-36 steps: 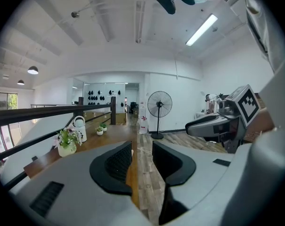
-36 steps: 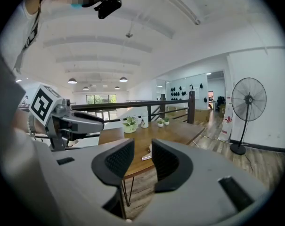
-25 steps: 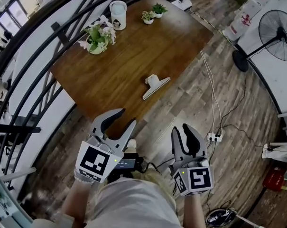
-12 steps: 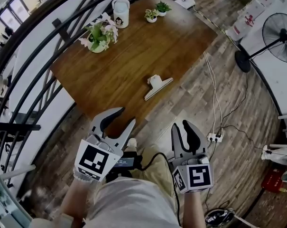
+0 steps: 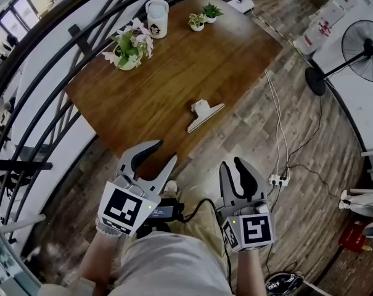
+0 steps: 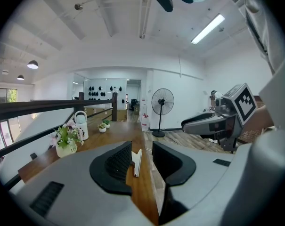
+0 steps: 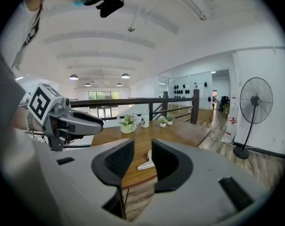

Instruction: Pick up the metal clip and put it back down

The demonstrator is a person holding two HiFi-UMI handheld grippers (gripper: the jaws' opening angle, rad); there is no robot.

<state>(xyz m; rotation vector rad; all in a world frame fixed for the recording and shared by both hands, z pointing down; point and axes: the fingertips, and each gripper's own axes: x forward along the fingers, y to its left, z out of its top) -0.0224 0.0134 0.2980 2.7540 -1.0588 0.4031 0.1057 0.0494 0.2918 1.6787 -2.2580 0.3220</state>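
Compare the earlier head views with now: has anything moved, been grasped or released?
Nothing of note: only the head view shifted slightly. The metal clip lies untouched on the table; the left tongs and right tongs stay open and empty, short of the table edge.

The table (image 5: pixel 174 73) was brown wood with a clear grain and a smooth, faintly satin finish. The metal clip (image 5: pixel 203 115) on it looked like pale, silvery sheet metal with a dull sheen. The floor (image 5: pixel 278 134) was laid in wood-look planks of mixed browns and greys, matt and rougher-looking than the table. The left claw (image 5: pixel 166 151) and the right claw (image 5: pixel 232 164) had shells of smooth matt grey plastic, and their black pads (image 6: pixel 118 161) were finely ribbed. The railing (image 5: pixel 81 39) was dark matt metal bar, and the fan (image 5: pixel 364 42) had a black wire grille. The white jug (image 5: pixel 156 16) looked glazed and glossy. The person's shorts (image 5: pixel 174 264) were pale cloth.
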